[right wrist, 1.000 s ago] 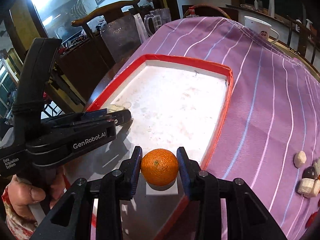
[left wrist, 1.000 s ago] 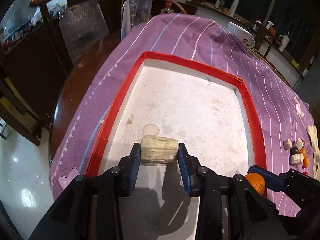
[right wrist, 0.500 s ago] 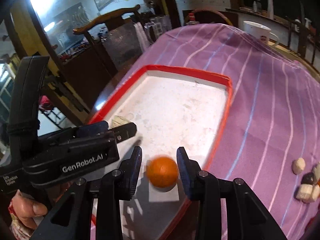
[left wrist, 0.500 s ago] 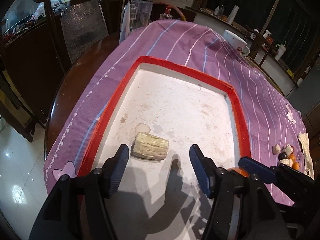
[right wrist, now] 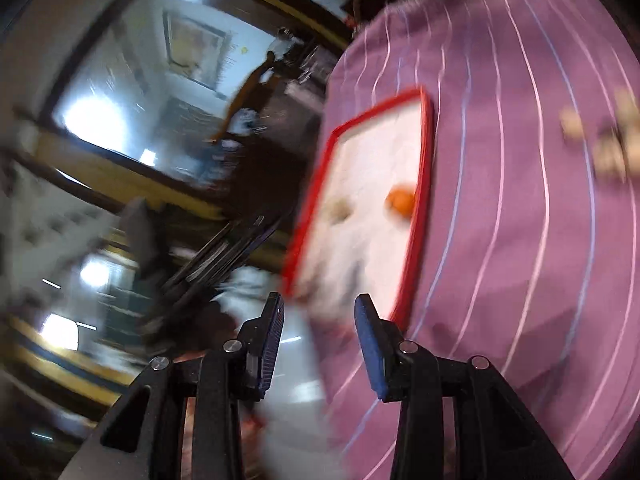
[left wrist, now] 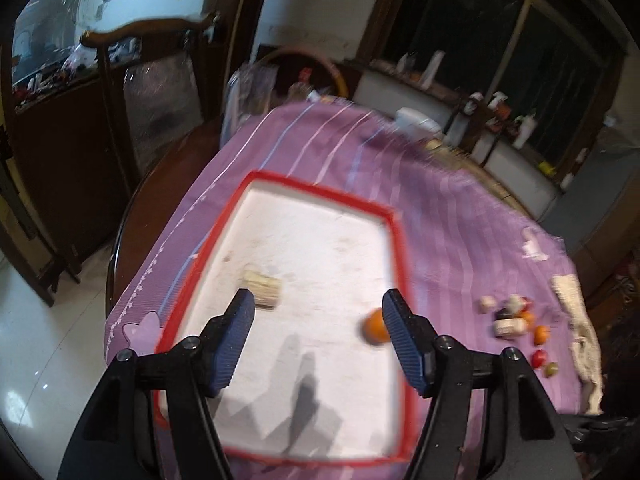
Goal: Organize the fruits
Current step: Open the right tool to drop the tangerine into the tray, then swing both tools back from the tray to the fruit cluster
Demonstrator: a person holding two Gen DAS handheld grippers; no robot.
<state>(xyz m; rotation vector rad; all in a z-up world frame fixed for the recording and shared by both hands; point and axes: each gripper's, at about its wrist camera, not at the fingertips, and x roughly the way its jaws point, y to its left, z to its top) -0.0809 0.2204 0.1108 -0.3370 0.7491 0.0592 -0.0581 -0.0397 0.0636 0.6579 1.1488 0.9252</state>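
A red-rimmed white tray [left wrist: 320, 191] lies on the purple striped cloth. On the tray's left side lies a pale ribbed fruit piece [left wrist: 262, 291], and an orange [left wrist: 374, 326] sits by the right rim. My left gripper [left wrist: 319, 302] hangs open above the tray's near half, with nothing between its blue pads. The right wrist view is heavily blurred and tilted. It shows the tray [right wrist: 376, 110] with the orange [right wrist: 400, 201] and the pale piece [right wrist: 340, 208] on it. My right gripper [right wrist: 319, 302] is open and empty, off the tray's near corner.
A small pile of loose fruit pieces [left wrist: 516, 320] sits on the cloth [left wrist: 460, 208] right of the tray, blurred in the right wrist view [right wrist: 608, 148]. A cream rag [left wrist: 576, 312] lies past it. A white mug [left wrist: 416, 120] and a wooden chair [left wrist: 152, 80] stand at the far side.
My left gripper opened, let go of the pale piece and rose back. The right gripper left the orange in the tray, pulled away and rolled sharply.
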